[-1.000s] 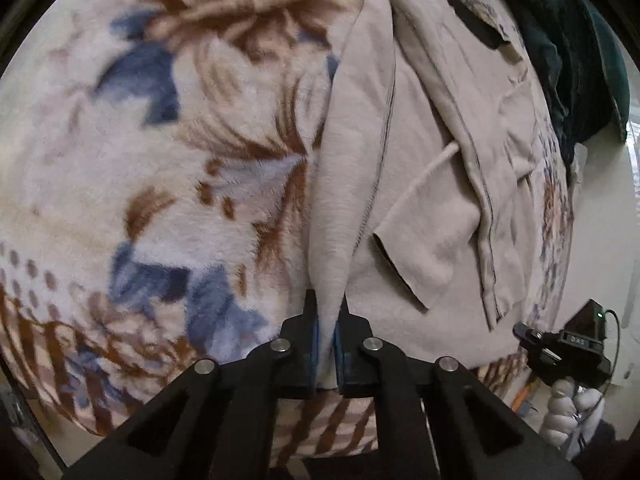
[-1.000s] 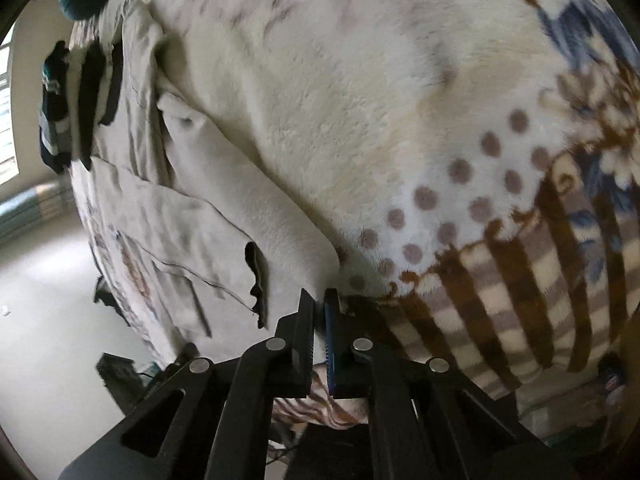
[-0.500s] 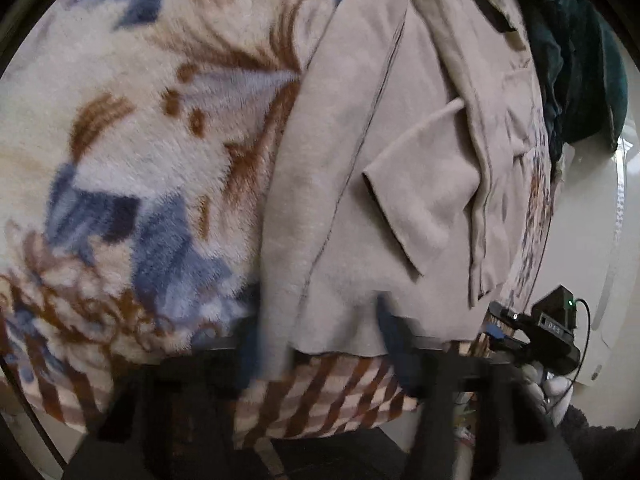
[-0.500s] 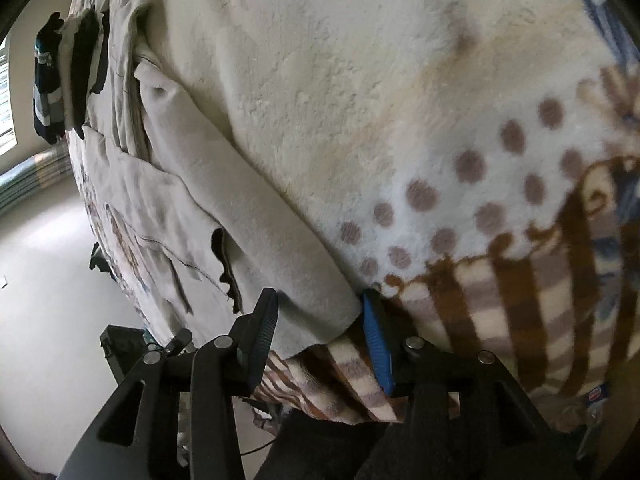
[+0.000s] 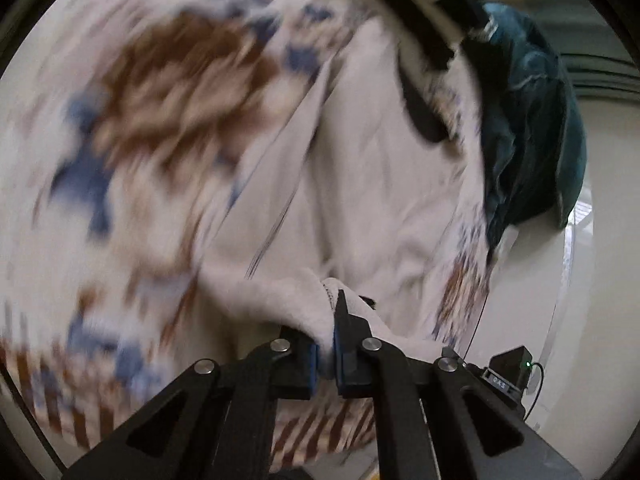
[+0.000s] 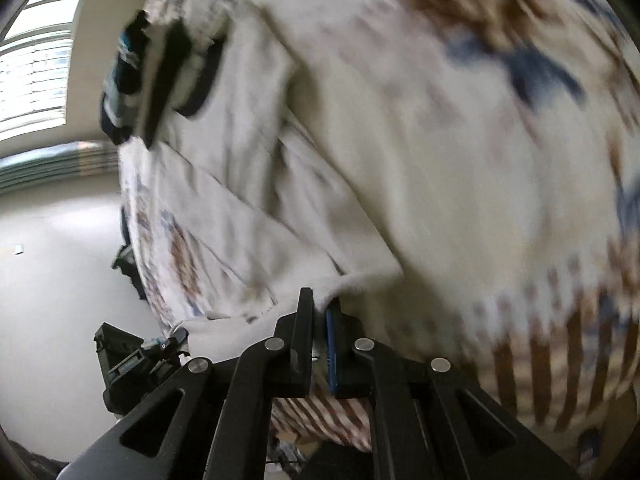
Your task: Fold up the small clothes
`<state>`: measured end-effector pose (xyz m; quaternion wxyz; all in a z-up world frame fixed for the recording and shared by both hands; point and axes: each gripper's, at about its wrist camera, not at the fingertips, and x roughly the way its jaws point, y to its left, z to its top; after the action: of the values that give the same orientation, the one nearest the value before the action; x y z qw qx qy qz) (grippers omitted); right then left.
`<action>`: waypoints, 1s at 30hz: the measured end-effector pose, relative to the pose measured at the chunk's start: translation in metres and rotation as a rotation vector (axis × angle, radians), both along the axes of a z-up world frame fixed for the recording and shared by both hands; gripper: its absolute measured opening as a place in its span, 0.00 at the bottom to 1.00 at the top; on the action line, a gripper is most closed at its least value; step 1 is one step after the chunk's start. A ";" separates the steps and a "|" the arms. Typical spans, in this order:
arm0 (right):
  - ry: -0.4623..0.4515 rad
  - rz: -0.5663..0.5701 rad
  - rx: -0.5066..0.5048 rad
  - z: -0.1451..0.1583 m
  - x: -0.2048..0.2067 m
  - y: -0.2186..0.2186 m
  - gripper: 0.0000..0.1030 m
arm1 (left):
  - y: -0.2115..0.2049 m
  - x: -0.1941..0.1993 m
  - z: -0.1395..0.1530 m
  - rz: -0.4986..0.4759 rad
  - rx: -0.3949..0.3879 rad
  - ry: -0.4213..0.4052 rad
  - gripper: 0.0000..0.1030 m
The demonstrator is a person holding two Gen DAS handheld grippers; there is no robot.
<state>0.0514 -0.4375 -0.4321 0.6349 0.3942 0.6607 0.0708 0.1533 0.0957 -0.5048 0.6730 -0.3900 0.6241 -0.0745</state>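
A beige garment [image 5: 360, 200] lies on a floral fleece blanket [image 5: 140, 120]. My left gripper [image 5: 327, 344] is shut on the garment's near hem, which bunches up between the jaws and lifts off the blanket. In the right wrist view the same beige garment [image 6: 260, 220] stretches away to the upper left. My right gripper [image 6: 320, 320] is shut on its near corner, raised above the blanket [image 6: 480, 160]. Both views are motion-blurred.
A dark teal cloth pile [image 5: 532, 132] lies at the far right of the bed. Dark striped clothing [image 6: 132, 72] sits at the far end in the right wrist view. The other hand-held gripper [image 5: 504, 376] shows at the bed's edge; pale floor [image 6: 48, 280] lies beyond.
Both grippers opened half a second ago, then closed again on the garment's near edge. Both have now lifted it off the blanket, moving fast.
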 end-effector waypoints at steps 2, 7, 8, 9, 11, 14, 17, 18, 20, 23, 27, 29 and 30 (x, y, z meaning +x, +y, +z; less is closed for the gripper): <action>-0.059 0.013 -0.011 0.003 0.036 0.004 0.05 | -0.001 0.040 -0.003 -0.004 0.010 -0.035 0.04; -0.130 0.023 -0.086 -0.011 0.126 0.013 0.07 | 0.010 0.097 -0.033 0.029 -0.004 0.002 0.22; -0.122 0.021 -0.089 -0.016 0.140 0.014 0.08 | 0.018 0.096 -0.031 0.061 -0.014 -0.015 0.41; -0.116 0.020 -0.091 -0.017 0.148 0.014 0.13 | 0.023 0.095 -0.029 0.085 -0.024 -0.039 0.63; -0.141 0.007 -0.093 -0.009 0.153 0.014 0.40 | 0.041 0.082 -0.018 0.139 -0.023 -0.090 0.69; -0.191 0.016 -0.161 0.006 0.144 0.010 0.50 | 0.051 0.068 -0.012 0.130 0.059 -0.090 0.69; -0.160 0.042 -0.209 -0.001 0.137 0.009 0.50 | 0.047 0.065 -0.019 0.045 0.149 -0.060 0.69; -0.138 0.050 -0.223 -0.007 0.135 0.009 0.50 | 0.040 0.067 -0.023 0.019 0.167 -0.053 0.69; -0.114 0.055 -0.216 -0.018 0.140 0.012 0.50 | 0.026 0.076 -0.032 -0.057 0.197 -0.049 0.69; -0.103 0.099 -0.225 -0.032 0.153 0.026 0.50 | 0.005 0.096 -0.044 -0.136 0.245 -0.061 0.68; -0.105 0.183 -0.282 -0.047 0.168 0.051 0.23 | -0.005 0.110 -0.041 -0.155 0.283 -0.149 0.02; -0.122 0.203 -0.349 -0.046 0.171 0.059 0.04 | -0.006 0.115 -0.038 -0.154 0.311 -0.171 0.02; -0.142 0.197 -0.363 -0.042 0.172 0.060 0.03 | -0.004 0.113 -0.038 -0.152 0.315 -0.179 0.01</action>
<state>0.2231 -0.3779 -0.4744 0.7303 0.2012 0.6516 0.0399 0.2667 0.0914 -0.5423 0.7710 -0.2234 0.5932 -0.0607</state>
